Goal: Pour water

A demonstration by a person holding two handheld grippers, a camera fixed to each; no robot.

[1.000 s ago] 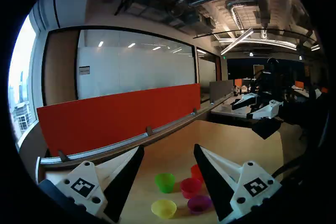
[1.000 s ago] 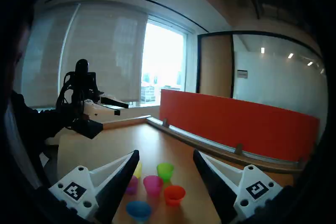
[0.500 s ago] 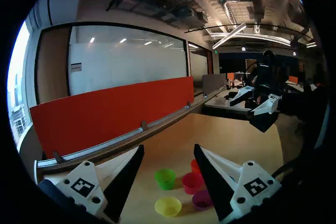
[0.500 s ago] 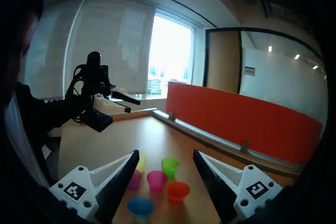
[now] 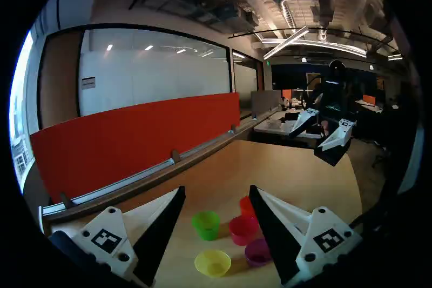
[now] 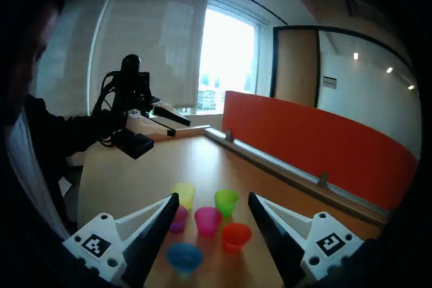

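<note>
Both grippers are hanging over the tabletop [image 6: 124, 180] with nothing between their fingers. The left gripper [image 5: 216, 189] is standing wide open, and so is the right gripper [image 6: 213, 197].

The cups are sitting in a tight cluster, well apart from the edge that carries the orange divider [image 6: 324, 142]: a yellow cup [image 6: 183, 193], green cup [image 6: 226, 201], pink cup [image 6: 207, 220], purple cup [image 6: 178, 218], orange cup [image 6: 236, 236] and blue cup [image 6: 184, 258]. I cannot tell which one is holding water.

The risk, as I judge it, is crowding. The cups look light and are standing just beside one another, so a finger coming down for one could be tipping its neighbour and spilling it.

Compared with a second ago, the cluster is showing more fully in the right gripper view, the yellow cup especially, and the left gripper is appearing larger there.
</note>
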